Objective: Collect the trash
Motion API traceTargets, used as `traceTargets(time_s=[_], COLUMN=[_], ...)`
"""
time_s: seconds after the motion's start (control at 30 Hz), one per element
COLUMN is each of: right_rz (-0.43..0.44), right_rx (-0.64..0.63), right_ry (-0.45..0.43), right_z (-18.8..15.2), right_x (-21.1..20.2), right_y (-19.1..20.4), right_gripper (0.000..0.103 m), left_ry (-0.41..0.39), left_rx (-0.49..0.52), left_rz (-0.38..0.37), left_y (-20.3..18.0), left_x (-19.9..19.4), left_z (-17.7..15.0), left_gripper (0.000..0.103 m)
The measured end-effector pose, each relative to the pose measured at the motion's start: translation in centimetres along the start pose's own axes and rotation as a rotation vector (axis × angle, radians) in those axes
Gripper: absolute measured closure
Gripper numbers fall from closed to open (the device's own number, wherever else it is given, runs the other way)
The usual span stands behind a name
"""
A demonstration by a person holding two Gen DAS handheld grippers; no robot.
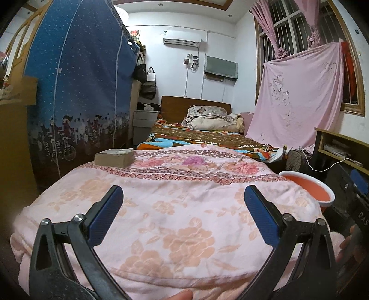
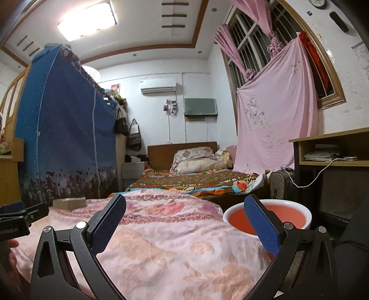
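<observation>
Bedroom scene: blue fabric wardrobe on the left, then a pink flowered blanket with a brownish box near its far left edge. Both the left gripper and right gripper hover wide open, holding nothing. Orange basin sits just beside the blanket's right edge, desk further right.

White walls carry an air conditioner; a ceiling light glows; a blue fabric wardrobe stands left; pink curtains cover the barred window; a wooden-headboard bed lies beyond.
</observation>
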State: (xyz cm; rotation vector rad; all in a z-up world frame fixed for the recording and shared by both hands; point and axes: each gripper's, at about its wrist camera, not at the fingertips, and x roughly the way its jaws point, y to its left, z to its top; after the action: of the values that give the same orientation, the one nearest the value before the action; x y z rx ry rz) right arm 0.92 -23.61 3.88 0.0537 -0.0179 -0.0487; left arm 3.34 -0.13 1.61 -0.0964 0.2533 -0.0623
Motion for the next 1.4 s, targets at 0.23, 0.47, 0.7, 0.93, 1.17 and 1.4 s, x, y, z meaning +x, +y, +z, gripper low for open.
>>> traceTargets(time_s=[0.23,0.47,0.7,0.93,1.17,1.4], right_rz=[0.026,0.046,0.052,0.052,0.051,0.051], right_rx=[-0.027,-0.064,-0.058,-0.061,-0.060,-0.060], right_ry=[0.072,0.106,0.120,0.123,0.124,0.125], right_z=[-0.9,-1.6,-1.9,-2.0,-2.0,-2.1], right_x=[0.5,1.2,1.4,1.4,1.5,1.5], right_y=[1.3,2.3,2.3,2.3,2.3,2.2], right_gripper=[0.000,0.000,0.000,0.000,0.000,0.000], left_ry=[-0.012,-0.021,-0.027,-0.025,-0.024,-0.022], left_rx=[0.009,0.010,0.011,0.011,0.009,0.009], left_rz=[0.034,0.052,0.056,0.056,0.057,0.057], left_y=[0.8,1.3,1.5,1.5,1.5,1.5], left_x=[-0.4,-0.4,-0.4,-0.4,-0.4,-0.4], left_z=[-0.8,-1.1,-1.1,-1.1,-1.2,-1.1], left_gripper=[0.012,0.012,0.012,0.012,0.012,0.012])
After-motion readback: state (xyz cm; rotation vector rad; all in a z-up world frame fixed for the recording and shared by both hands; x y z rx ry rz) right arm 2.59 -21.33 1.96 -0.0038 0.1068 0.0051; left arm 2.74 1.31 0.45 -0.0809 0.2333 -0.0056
